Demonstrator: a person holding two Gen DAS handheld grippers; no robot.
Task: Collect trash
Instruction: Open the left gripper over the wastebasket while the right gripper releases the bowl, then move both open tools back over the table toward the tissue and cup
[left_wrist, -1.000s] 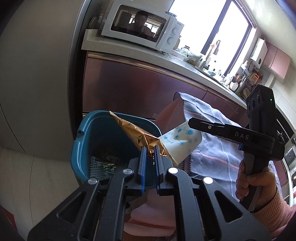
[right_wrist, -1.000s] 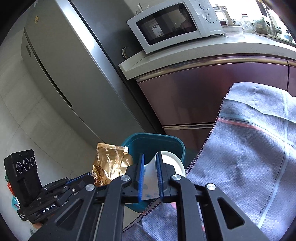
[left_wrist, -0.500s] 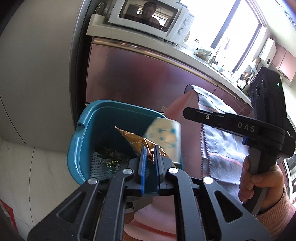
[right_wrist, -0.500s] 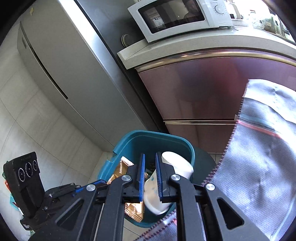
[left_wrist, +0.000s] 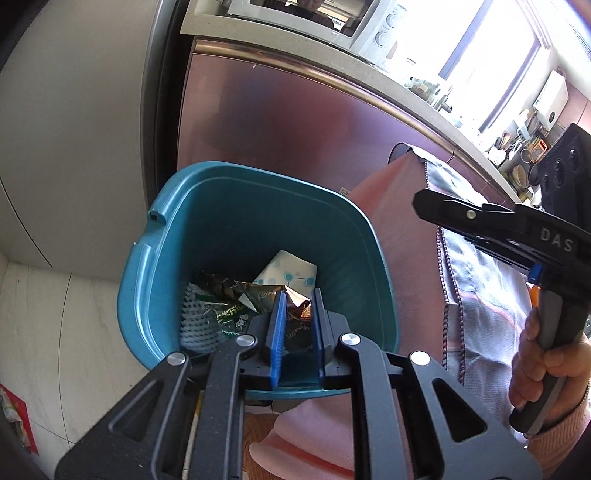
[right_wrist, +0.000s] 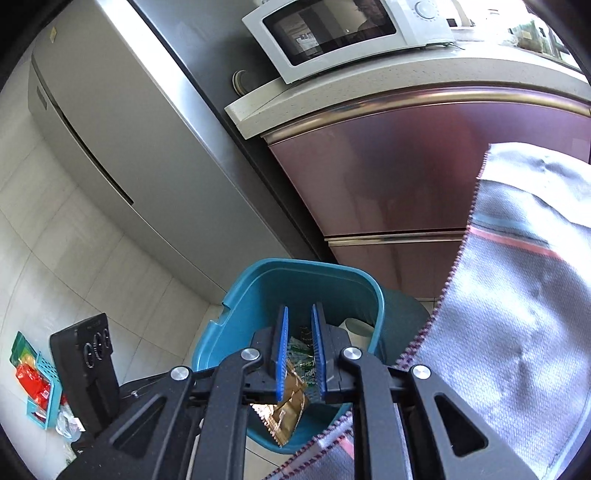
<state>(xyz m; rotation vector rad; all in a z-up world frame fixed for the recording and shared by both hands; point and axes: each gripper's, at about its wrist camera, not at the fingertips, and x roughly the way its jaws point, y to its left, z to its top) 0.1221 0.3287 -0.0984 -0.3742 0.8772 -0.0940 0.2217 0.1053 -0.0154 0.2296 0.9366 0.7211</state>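
Trash is seen lying in a teal bin (left_wrist: 236, 221) directly below both grippers: a white dotted paper cup (left_wrist: 290, 269) just beyond the left gripper (left_wrist: 296, 314), and a gold foil wrapper (right_wrist: 288, 410) beneath the right gripper (right_wrist: 300, 350). Both narrow jaws are being opened. Nothing is gripped by the right; the left's dark wrapper (left_wrist: 297, 325) cannot be judged.

Floor's pale tile (right_wrist: 74, 258) with thin grout lines. A teal bin (left_wrist: 236, 192) sits right on it, just in front of the reddish cabinet — there's trash piled in the bottom. Off by the left edge in the right wrist view, a small light-blue basket (right_wrist: 44, 384) is on the tile too, with red and green packets in it — can't make out what they are.
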